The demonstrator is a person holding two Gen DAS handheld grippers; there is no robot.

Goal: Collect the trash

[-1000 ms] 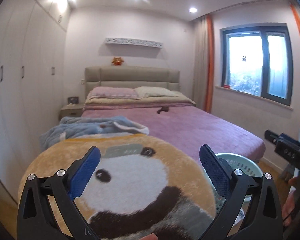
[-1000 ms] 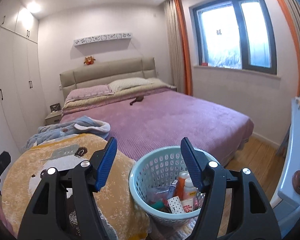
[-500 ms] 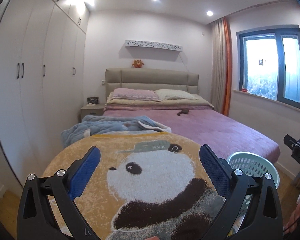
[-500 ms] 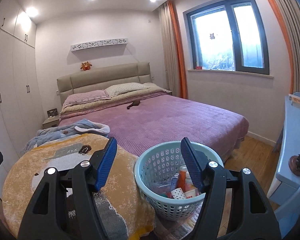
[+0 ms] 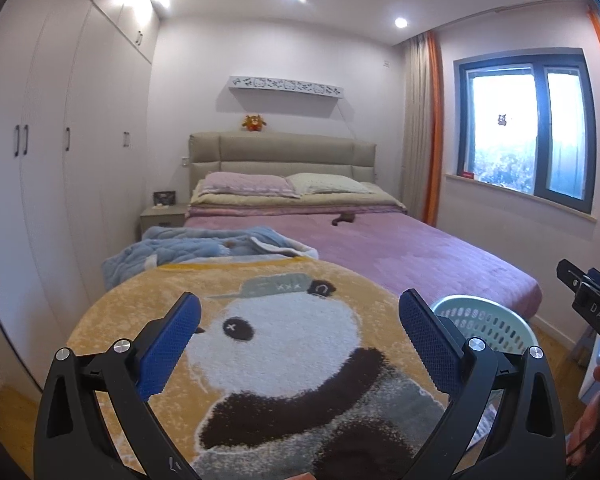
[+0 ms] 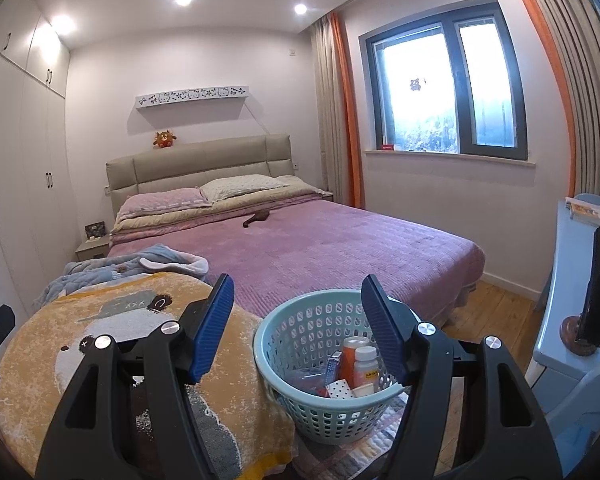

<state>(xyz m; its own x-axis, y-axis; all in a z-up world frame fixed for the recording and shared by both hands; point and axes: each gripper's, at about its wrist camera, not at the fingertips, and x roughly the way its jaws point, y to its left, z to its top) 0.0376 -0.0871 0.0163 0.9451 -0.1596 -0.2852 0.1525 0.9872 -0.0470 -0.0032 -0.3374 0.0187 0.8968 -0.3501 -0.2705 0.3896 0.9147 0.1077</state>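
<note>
A pale green plastic basket (image 6: pixel 300 336) stands on the floor at the bed's foot, holding several pieces of trash: an orange bottle (image 6: pixel 354 350), a white bottle (image 6: pixel 366 366) and small packets. My right gripper (image 6: pixel 298 314) hangs open above and before the basket, nothing between its blue pads. In the left wrist view my left gripper (image 5: pixel 300 326) is open too, over a round yellow panda mat (image 5: pixel 284 344). The basket's rim (image 5: pixel 484 312) shows at the right there.
A bed with a purple cover (image 6: pixel 340 244) fills the middle; a small dark object (image 6: pixel 256 218) lies on it. A blue blanket (image 5: pixel 204 248) is bunched beyond the mat. White wardrobes (image 5: pixel 60 160) line the left; a light blue desk (image 6: pixel 572 280) stands at the right.
Both views have shifted: the bed and basket slid rightward in the left view and the room looks farther off. Both grippers stay open and empty.
</note>
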